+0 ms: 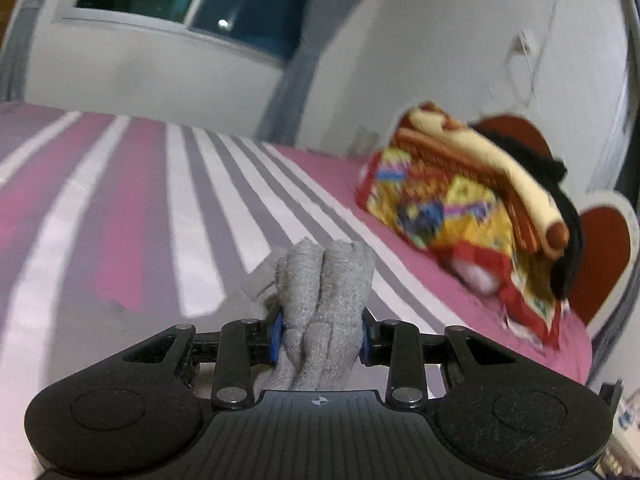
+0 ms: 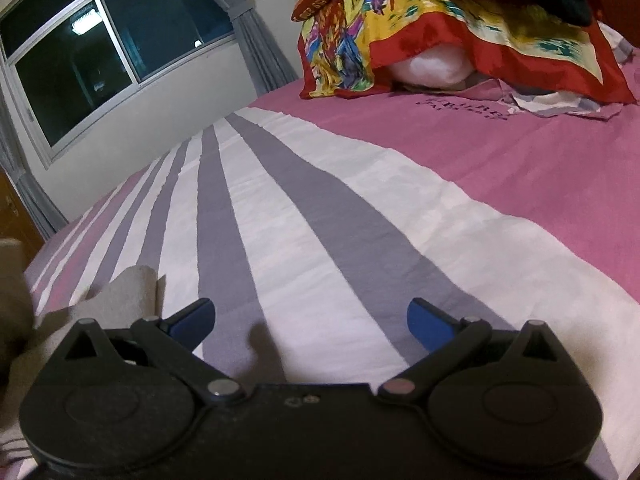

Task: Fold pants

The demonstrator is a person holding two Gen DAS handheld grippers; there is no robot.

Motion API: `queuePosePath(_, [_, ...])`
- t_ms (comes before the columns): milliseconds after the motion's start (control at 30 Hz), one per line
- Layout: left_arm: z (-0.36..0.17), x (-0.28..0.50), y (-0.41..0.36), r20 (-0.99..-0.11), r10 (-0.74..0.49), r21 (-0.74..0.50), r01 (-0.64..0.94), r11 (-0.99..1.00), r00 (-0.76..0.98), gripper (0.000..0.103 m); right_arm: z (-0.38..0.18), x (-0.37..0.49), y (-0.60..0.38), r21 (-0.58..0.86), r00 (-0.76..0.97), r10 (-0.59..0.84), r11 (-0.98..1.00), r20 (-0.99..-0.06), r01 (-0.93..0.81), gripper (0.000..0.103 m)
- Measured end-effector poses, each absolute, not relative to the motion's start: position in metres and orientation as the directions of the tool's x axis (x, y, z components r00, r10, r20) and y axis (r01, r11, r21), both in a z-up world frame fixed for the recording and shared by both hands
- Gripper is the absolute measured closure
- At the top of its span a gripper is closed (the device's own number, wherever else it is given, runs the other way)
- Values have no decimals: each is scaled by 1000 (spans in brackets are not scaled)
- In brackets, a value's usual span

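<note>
On the bed with the pink, white and grey striped cover (image 2: pixel 320 216), the left claw (image 1: pixel 320 332) is pinching a bunched wad of the grey knitted pants (image 1: pixel 324 280) between its blue pads, the fabric gathered into thick ridges that stick out past the tips and trail back under the claw body. The right claw (image 2: pixel 310 320) hangs spread wide over the stripes with nothing between its blue fingertips (image 2: pixel 428 328); a pale grey flap of the same garment lies just beside it at the lower left edge of the right wrist view, resting on the cover. A heap of colourful red and yellow patterned cloths and pillows (image 2: pixel 420 32) sits well apart at the head of the bed, and a dark window (image 2: pixel 120 52) fills the wall beyond. The step in hand looks like carrying one gathered end across to lay it over the rest. To do it well, the left grip should stay firm so the thick bundle does not slip, the cloth should travel low and taut enough to avoid dragging wrinkles, and the free right claw could pin or take the matching edge so both sides land aligned.
</note>
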State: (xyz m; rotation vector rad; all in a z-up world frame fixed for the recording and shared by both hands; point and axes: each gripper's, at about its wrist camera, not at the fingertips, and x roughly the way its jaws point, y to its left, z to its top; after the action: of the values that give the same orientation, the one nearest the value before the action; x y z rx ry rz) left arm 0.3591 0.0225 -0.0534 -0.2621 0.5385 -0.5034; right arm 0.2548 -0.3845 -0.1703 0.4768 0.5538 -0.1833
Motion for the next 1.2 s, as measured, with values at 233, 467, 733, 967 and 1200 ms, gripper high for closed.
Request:
queuePosePath(233, [-70, 360, -29, -459, -530, -317, 426, 847, 713, 68, -174, 253, -394, 434, 849, -23, 852, -527, 292, 2])
queuePosePath(467, [-84, 361, -60, -493, -541, -251, 484, 838, 681, 68, -174, 254, -394, 426, 851, -27, 857, -525, 290, 2])
queuePosePath(733, [-84, 356, -88, -516, -543, -178, 536, 825, 663, 68, -173, 259, -388, 378, 840, -52, 877, -540, 297, 2])
queuePosePath(967, [-89, 351, -102, -546, -544, -141, 570, 809, 637, 68, -174, 262, -390, 370, 838, -53, 881, -543, 295, 2])
queuePosePath(1200, [-101, 343, -117, -581, -539, -92, 609, 788, 610, 66, -174, 262, -390, 367, 837, -54, 882, -544, 296, 2])
